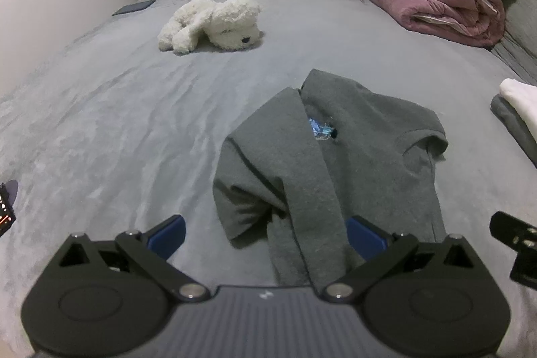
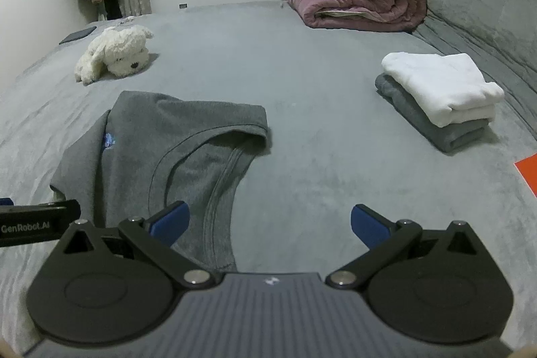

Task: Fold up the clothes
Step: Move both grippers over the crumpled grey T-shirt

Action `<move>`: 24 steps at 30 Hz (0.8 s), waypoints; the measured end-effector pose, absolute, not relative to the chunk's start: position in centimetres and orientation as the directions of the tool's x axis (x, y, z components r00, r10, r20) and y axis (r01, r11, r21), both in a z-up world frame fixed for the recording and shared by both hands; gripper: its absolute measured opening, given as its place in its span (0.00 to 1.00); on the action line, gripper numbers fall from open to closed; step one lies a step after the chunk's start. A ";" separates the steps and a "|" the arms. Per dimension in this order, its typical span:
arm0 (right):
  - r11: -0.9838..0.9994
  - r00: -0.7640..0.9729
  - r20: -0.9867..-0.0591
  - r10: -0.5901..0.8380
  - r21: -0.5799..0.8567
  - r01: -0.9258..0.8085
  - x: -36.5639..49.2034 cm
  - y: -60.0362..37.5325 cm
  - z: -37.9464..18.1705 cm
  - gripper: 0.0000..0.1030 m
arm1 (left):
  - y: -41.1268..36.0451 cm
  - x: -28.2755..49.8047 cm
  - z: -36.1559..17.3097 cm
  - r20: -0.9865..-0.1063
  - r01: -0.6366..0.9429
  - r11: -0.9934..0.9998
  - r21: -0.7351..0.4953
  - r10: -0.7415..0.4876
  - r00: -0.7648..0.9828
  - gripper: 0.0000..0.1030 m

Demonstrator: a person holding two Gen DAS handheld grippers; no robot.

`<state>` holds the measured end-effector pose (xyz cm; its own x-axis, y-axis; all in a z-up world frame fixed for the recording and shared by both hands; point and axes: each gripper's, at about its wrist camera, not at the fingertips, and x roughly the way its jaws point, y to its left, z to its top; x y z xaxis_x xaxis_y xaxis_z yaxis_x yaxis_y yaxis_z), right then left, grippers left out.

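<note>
The gray shirt [image 1: 335,163] lies half folded on the bed [image 1: 134,123]. Both claws, left [image 1: 266,232] and right [image 2: 270,223], hover over its near end, fingers apart, holding nothing.

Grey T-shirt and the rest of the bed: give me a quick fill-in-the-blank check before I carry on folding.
1. The grey T-shirt has its left side folded ____ over the body.
2. Both tongs, left and right, are ____.
3. In the folded stack, the ____ garment lies on top.
4. The plush toy is coloured ____.

Missing words: inward; open; white; white
</note>
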<state>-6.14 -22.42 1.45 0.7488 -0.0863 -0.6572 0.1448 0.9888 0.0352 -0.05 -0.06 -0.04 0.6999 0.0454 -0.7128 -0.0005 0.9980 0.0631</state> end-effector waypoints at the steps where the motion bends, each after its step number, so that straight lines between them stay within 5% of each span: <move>1: 0.989 0.752 -0.654 -0.084 0.038 0.144 -6.3 -22.4 1.5 1.00 | -0.1 -0.1 -0.1 -0.714 -0.002 0.998 0.063 0.047 0.698 1.00; 24: 0.990 0.726 -0.686 -0.059 0.055 0.133 -5.7 -22.2 1.1 1.00 | -0.4 0.9 -1.0 -0.743 0.009 0.998 0.055 0.035 0.668 1.00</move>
<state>-5.66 -22.25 1.10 0.7256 -0.0593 -0.6856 0.1329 0.9896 0.0550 0.85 -0.45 -0.96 0.6680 0.0349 -0.7433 0.0085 0.9985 0.0546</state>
